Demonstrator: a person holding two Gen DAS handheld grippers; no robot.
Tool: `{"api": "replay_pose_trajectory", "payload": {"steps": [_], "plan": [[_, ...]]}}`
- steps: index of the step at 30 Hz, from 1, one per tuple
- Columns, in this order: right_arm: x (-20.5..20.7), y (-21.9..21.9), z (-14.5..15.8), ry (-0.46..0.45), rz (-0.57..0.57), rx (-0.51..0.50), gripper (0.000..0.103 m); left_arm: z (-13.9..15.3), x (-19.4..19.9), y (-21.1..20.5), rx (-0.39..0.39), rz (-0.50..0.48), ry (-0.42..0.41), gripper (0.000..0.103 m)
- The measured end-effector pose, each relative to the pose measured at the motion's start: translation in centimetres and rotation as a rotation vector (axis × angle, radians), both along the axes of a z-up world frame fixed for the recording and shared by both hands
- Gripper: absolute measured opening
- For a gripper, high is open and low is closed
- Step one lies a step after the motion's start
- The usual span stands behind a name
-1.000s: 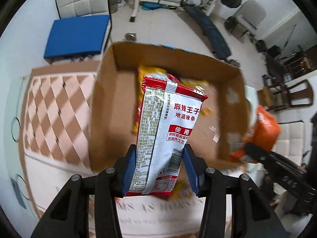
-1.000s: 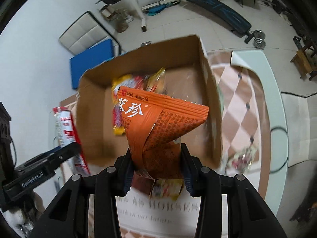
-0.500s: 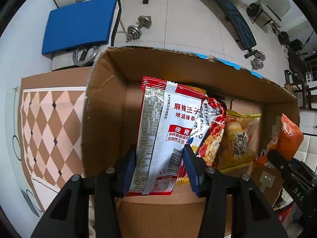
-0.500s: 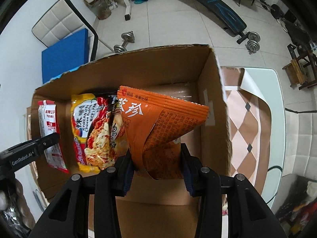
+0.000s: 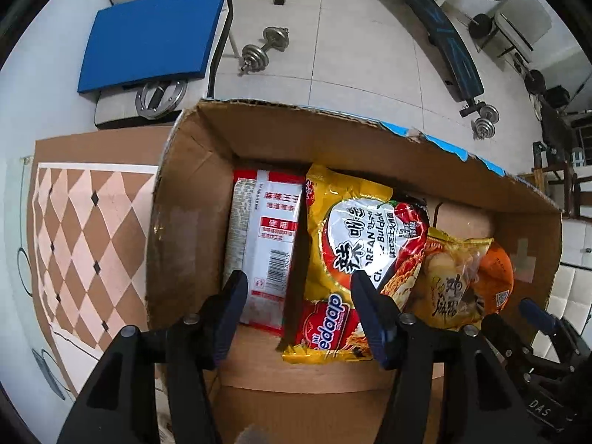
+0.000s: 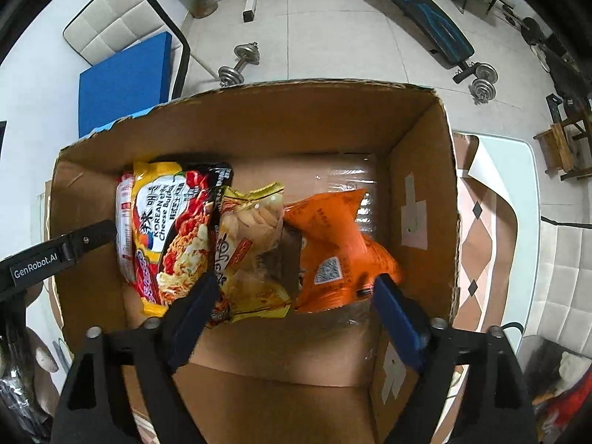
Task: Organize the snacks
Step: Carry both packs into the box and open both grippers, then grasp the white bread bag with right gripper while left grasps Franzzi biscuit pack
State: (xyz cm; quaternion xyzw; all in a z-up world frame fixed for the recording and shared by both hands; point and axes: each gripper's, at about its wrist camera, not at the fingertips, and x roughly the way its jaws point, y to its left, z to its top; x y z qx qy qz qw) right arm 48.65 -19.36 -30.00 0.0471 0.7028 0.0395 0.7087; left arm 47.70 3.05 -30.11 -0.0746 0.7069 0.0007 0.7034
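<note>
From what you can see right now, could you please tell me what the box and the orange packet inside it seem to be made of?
The box: corrugated cardboard, matte brown, with ragged torn rims and taped seams. The orange packet: probably thin plastic film, glossy; it crinkles and catches the light.

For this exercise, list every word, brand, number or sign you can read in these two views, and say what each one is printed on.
"KOREAN", "Cheese", "Buldak": yellow noodle packet.
"Paldo", shown inverted: the same packet's red corner.
"GenRobot.AI": side of the left tool.
"DAS": body of the right tool.
"使用": red and white snack packet; its other lines and barcode digits are too blurred.
Orange packet: a QR code only, text unreadable.
Pale yellow snack bag: large characters, not clear enough to quote.
</note>
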Motion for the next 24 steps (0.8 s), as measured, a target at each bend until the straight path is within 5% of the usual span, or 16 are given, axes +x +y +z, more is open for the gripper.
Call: {"api": "replay_pose_trajectory", "payload": {"steps": [4, 8, 24], "plan": [[-0.9, 0.0, 0.5, -0.001, -0.008, 0.012, 0.093, 0.6, -1.0, 0.0, 0.001, -0.010, -0.015, 0.056], [-2.4, 0.2, 1.3, -0.023, 0.005, -0.007, 0.095, 1.4, -2.1, -0.1, -0.003, -0.026, -0.036, 0.080], [-12.4, 0.9, 7.5, -0.169, -0.071, 0.111, 0.098, 8.7, -11.8, 0.1, -0.041, -0.031, -0.266, 0.083]]}}
